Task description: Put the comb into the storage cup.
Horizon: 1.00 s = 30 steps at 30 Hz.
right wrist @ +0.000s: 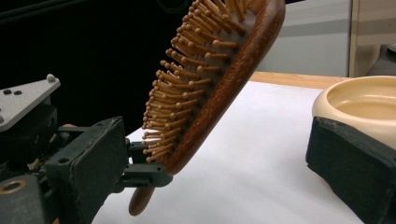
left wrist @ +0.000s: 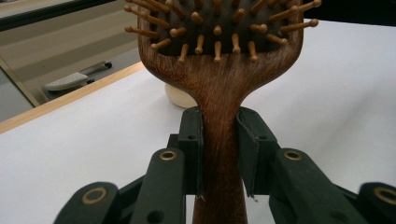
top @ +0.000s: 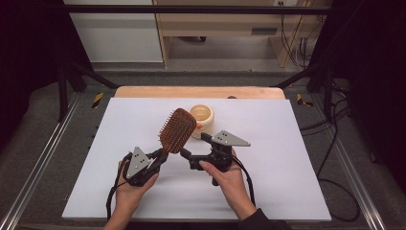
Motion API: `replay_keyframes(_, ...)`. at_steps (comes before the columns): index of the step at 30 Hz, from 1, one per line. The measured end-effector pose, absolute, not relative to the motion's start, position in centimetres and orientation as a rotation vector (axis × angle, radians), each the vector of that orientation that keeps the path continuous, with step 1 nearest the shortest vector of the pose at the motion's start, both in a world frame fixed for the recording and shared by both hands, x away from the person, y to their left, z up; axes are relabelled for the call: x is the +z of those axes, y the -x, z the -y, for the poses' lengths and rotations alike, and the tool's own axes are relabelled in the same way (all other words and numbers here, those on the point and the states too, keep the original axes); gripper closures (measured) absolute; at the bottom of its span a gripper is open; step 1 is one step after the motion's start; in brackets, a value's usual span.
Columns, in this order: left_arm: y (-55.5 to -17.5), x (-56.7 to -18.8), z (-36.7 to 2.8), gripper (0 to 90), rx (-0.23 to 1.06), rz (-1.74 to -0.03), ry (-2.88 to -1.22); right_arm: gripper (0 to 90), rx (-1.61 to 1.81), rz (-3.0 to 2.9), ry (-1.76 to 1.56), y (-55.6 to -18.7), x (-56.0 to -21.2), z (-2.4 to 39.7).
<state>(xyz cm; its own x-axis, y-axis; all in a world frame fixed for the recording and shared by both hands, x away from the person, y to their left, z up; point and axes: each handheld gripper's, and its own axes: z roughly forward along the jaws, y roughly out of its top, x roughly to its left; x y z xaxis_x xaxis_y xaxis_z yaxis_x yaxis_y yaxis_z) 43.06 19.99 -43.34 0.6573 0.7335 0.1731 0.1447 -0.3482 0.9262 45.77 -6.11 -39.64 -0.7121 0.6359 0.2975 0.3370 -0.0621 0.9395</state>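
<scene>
White table (top: 287, 158) mostly bare; left gripper (top: 160, 157) fingers clamp hairbrush (top: 177, 129) handle, right gripper (top: 186, 154) fingers wide, bowl (top: 201, 115) just behind.

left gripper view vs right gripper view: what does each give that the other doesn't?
Left gripper view alone: the left gripper with both pads clamped on the hairbrush handle just below the head, seen head-on. Right gripper view alone: the brush's tilt from the side, the right gripper with jaws wide apart either side of the brush head, touching nothing, and the cream bowl's open hollow. Shared: the brush bristles, the cream bowl, the white table.
</scene>
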Motion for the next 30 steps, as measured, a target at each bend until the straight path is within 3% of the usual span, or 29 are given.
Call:
replay_keyframes(17, -42.2, -43.2, -18.2, 72.4, 0.723, -0.625, -1.881, 7.6, 1.927, -1.948, -1.079, -45.7, -39.3, 6.4)
replay_keyframes(30, -41.5, -43.4, -16.9, 72.4, 0.727, -0.575, -1.911, 14.6, 1.999, -1.888, -1.141, -45.7, -39.0, 7.1)
